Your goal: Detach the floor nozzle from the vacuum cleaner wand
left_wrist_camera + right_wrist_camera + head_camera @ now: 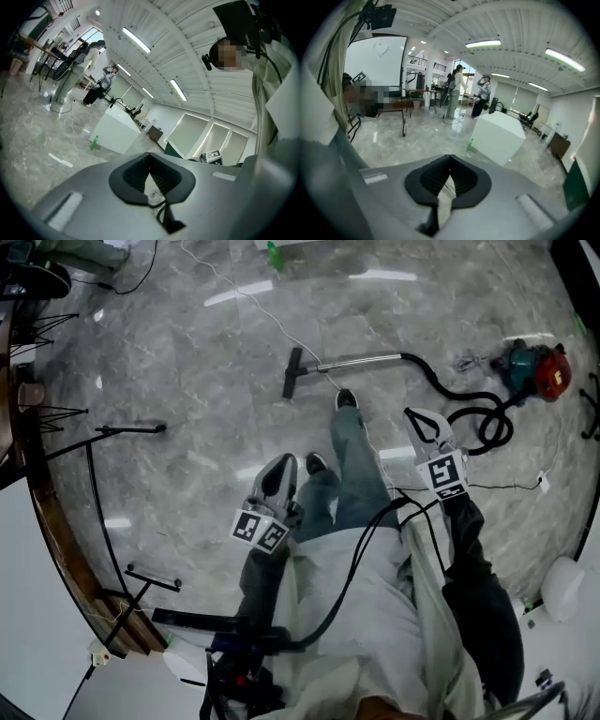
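The vacuum cleaner lies on the grey marble floor in the head view. Its black floor nozzle (293, 373) sits on the end of the silver wand (361, 360). A black hose (464, 404) runs from the wand to the red and teal body (536, 369). My left gripper (278, 468) hangs above my legs, well short of the nozzle, shut and empty. My right gripper (422, 420) is held nearer the hose, also shut and empty. Both gripper views look across the room, with the left gripper (150, 157) and the right gripper (450, 161) shut, and no vacuum in sight.
A white cable (267, 313) crosses the floor toward the nozzle. A green bottle (273, 254) stands beyond it, beside a white box (499, 133). A wooden table edge (52, 521) and black stands (127, 429) line the left. My shoes (346, 399) point at the wand. People stand far off.
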A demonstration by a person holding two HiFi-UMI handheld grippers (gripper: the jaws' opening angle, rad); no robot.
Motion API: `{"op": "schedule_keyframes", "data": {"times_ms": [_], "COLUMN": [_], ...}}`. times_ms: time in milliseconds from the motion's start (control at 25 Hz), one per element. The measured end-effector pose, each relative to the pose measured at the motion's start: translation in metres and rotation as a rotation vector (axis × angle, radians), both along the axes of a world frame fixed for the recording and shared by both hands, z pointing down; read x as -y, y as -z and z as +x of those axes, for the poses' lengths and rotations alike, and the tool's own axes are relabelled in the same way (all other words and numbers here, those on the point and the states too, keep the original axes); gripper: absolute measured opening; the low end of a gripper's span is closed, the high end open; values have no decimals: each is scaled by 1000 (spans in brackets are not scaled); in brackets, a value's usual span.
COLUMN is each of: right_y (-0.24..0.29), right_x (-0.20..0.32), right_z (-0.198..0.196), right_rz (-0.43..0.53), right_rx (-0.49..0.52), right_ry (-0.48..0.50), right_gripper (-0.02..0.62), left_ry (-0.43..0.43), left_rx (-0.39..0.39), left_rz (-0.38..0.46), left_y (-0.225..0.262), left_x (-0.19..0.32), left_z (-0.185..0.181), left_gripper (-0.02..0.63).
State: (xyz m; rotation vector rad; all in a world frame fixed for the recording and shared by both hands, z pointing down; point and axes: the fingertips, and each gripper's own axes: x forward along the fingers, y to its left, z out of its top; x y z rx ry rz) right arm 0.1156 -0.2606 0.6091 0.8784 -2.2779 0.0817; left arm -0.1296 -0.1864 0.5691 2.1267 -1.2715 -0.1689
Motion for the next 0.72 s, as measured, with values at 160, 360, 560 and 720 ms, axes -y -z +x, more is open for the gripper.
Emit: {"op": "schedule_keyframes", "data": {"times_ms": [160,360,560,720], "right_y": [-147,-365,-554,-668], "right_x": [66,139,145,143], "right_z": [-21,-55,-80,-84], "right_rz": [-136,-235,-307,-272], "right_rx": [-20,-234,-388,-566], "right_ry": [109,288,536,712], "right_gripper": [0,228,250,250], "left_ry": [115,270,387,434], "left_rx": [36,17,-46,-67], "left_rz": [-126,-182,-167,-198], "left_y": [-125,-263,-350,-410], "left_x": [56,131,153,140], "left_z": [-9,-26,-42,-54], "left_gripper": [-9,-9,-6,-6]}}
